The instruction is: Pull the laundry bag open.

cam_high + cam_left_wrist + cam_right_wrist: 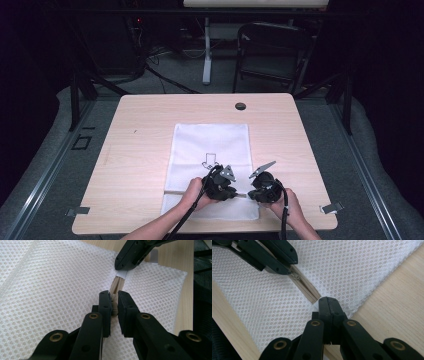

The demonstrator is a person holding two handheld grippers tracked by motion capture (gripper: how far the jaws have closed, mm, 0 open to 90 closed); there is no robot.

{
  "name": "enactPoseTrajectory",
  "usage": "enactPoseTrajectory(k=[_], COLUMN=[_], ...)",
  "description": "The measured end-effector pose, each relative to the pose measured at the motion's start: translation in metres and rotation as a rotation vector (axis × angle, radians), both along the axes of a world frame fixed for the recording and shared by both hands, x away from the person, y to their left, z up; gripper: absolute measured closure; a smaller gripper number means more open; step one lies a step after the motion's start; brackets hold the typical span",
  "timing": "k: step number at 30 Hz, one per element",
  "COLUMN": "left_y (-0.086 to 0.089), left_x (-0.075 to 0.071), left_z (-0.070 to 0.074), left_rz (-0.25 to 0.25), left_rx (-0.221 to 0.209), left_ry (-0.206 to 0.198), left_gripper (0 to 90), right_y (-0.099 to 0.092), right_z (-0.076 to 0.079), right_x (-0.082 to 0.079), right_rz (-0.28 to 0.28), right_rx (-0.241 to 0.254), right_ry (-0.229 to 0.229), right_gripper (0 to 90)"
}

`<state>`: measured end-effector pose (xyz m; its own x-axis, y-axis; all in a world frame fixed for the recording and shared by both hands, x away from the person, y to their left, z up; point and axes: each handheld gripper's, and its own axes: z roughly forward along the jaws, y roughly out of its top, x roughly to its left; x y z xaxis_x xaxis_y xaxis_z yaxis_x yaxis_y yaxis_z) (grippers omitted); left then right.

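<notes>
Fig. | mesh bag (pixel 210 165) flat on counter (pixel 135 150) | left gripper (pixel 113 301) jaws pinching zip pull (pixel 114 308) | right gripper (pixel 328 302) jaws pressed together on bag's zip end | advice: keep end anchored, draw pull straight along zip (pixel 308 291).

Room: dark | floor (pixel 200 80): grey | counter (pixel 140 150): light wood | folding chair (pixel 270 50): black, behind counter

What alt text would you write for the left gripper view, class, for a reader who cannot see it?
The left gripper pinches a beige zip on a white mesh bag. The right gripper clamps the bag at the zip's far end. The wooden table shows behind.
</notes>
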<state>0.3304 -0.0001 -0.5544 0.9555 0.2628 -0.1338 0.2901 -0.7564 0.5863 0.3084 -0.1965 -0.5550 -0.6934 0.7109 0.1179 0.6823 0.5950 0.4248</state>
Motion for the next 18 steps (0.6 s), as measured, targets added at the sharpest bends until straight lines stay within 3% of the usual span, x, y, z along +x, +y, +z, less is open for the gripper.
enactPoseTrajectory(k=[18], left_y=[0.012], left_x=[0.000], left_z=[0.004], left_rz=[0.011], left_rx=[-0.002], left_ry=[0.007], left_gripper=[81.8], right_y=[-0.001], right_z=[0.000], right_x=[0.001], right_rz=[0.005], right_rx=[0.007], right_ry=[0.005], right_gripper=[90.0])
